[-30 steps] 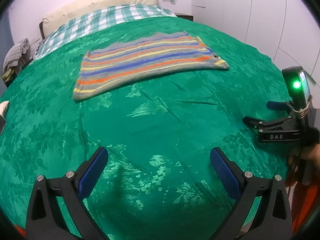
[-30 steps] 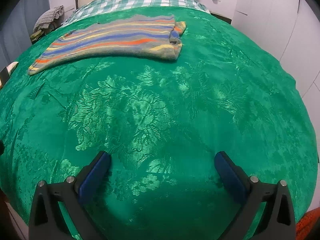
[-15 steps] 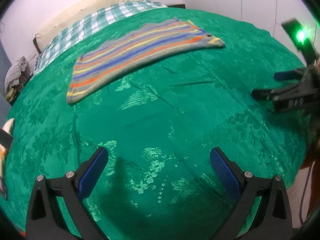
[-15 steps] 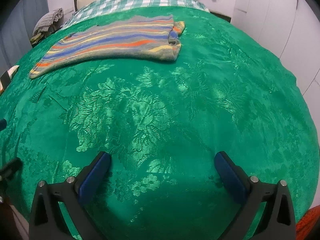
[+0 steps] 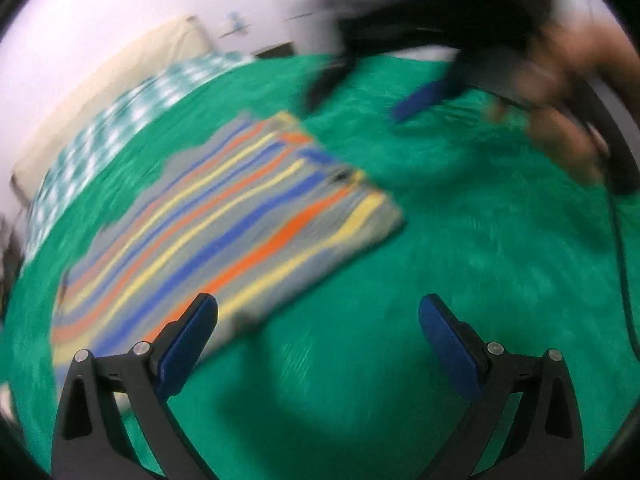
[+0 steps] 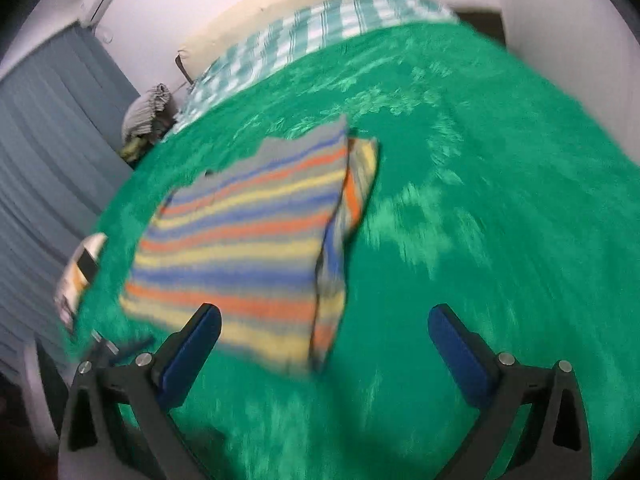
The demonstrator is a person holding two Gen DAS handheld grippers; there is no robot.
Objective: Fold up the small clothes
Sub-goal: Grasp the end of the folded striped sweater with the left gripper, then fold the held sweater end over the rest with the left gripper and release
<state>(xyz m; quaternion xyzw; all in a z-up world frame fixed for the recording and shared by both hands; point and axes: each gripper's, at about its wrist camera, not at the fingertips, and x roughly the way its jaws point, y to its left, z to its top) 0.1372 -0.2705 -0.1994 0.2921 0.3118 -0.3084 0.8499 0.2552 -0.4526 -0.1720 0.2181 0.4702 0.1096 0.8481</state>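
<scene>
Both grippers have swept forward toward the striped garment point(image 5: 224, 232), which a second ago lay far up the bed and now sits just ahead of the fingertips in both views, heavily blurred by the motion. It lies flat on the green bedspread point(image 5: 460, 248), folded, with one narrow layer showing along its right edge in the right wrist view. Left gripper point(image 5: 318, 330) is released, jaws wide apart, its left fingertip over the garment's near corner. Right gripper point(image 6: 324, 338) is likewise spread wide and holds nothing, crossing above the bedspread in the left view with the person's hand point(image 5: 568, 92) behind it.
</scene>
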